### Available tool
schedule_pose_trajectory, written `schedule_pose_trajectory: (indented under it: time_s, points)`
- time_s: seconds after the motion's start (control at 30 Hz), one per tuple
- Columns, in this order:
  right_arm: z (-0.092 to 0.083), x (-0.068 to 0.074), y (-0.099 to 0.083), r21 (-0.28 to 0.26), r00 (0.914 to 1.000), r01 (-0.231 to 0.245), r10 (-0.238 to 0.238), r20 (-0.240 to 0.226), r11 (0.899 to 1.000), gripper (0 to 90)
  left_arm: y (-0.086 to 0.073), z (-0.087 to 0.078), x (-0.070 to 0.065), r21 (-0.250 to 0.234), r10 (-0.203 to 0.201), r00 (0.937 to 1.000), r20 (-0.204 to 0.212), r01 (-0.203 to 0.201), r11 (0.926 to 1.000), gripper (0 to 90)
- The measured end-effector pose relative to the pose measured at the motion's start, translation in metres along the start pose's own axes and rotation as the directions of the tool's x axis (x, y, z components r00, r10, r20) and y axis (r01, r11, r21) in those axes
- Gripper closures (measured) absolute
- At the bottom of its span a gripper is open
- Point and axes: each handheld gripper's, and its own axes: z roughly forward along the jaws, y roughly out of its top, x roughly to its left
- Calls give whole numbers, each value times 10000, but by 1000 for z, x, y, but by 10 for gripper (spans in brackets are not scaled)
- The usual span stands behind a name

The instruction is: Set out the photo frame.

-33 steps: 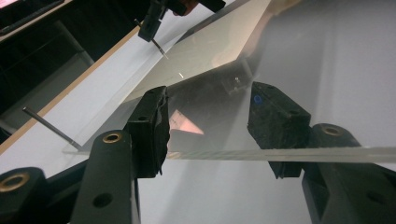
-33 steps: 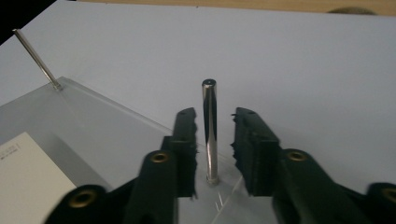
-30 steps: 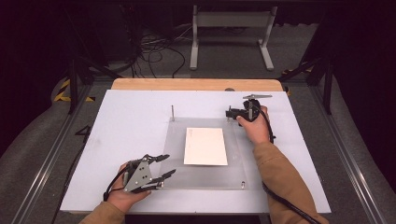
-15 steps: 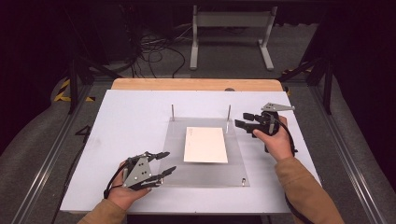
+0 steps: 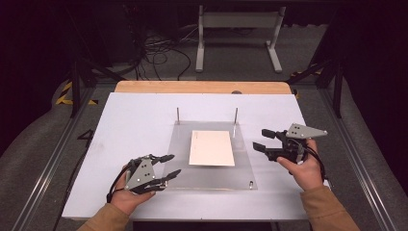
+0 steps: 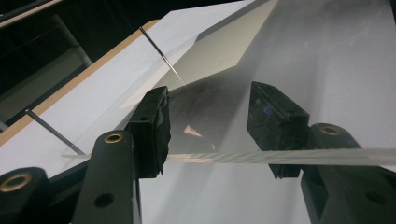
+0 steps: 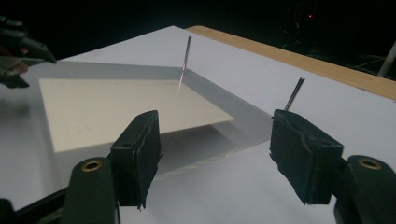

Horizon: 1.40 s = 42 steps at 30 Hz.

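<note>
From the high view, a clear acrylic plate (image 5: 211, 156) lies flat on the white tabletop (image 5: 144, 120), with a cream sheet of paper (image 5: 211, 147) resting near its middle. The sheet's long axis runs side to side across the tabletop, its edges slightly skewed against the plate's edges. Two thin metal pins (image 5: 177, 115) stand upright at the plate's far corners, and a small screw (image 5: 250, 183) sits at its near right corner. The left gripper (image 5: 166, 168) is at the plate's near left corner, its jaws parted and pointing right across that corner. The right gripper (image 5: 260, 142) hovers just beside the plate's right edge, jaws parted and pointing left, holding nothing.

The left gripper view adds what the high view cannot resolve: the plate's edge (image 6: 280, 156) runs as a bright band straight across between the two parted jaws, one pad above the plate surface, and neither pad clearly pressing on it. Both pins (image 6: 161, 56) lean across this tilted view.

The right gripper view shows the paper (image 7: 116, 109) beyond the wide-apart jaws, the two pins (image 7: 186, 58), and the left gripper (image 7: 21, 51) far off at the left edge.
</note>
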Motion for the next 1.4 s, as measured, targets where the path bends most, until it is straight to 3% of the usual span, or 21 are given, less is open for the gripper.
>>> schedule_pose_trajectory:
  time_s: [0.17,0.43,0.57,0.6,0.7,0.83,0.9,1.1,1.2,1.27,1.4]
  points:
    - [-12,9,-6,277,9997,208,-205,-101,9994,334,2,-1,2,-63,-96,9999,57,97,9999,492]
    - [-17,17,-17,757,9933,1115,-1087,-406,9909,323,5,-1,5,-126,-258,9995,155,260,9996,495]
    - [-16,33,-19,871,9782,2023,-1969,-665,9754,270,5,-1,6,-191,-361,9992,177,364,9992,496]
    - [-16,33,-19,871,9782,2023,-1969,-665,9754,270,5,-2,6,-178,-366,9991,200,369,9992,496]
    - [-11,46,-19,937,9593,2805,-2756,-620,9553,233,5,-2,7,-218,-412,9990,196,417,9989,495]
    - [-3,52,-20,933,9392,3417,-3363,-687,9352,232,6,-2,7,-202,-381,9991,183,385,9991,495]
    - [0,54,-21,832,9370,3463,-3402,-793,9344,224,6,-2,7,-256,-438,9988,195,443,9987,496]
    - [11,65,-14,162,9178,3896,-3868,-894,9208,221,7,-2,7,-274,-487,9986,203,492,9984,496]
    - [17,69,-12,83,9128,3996,-3971,-954,9167,258,7,-2,7,-333,-533,9984,172,539,9980,499]
    - [22,72,-12,47,9041,4177,-4151,-1019,9086,285,8,-2,7,-278,-482,9987,185,487,9984,500]
    - [26,73,-14,-116,9052,4131,-4119,-1048,9106,394,8,-2,6,-319,-544,9984,182,549,9980,507]
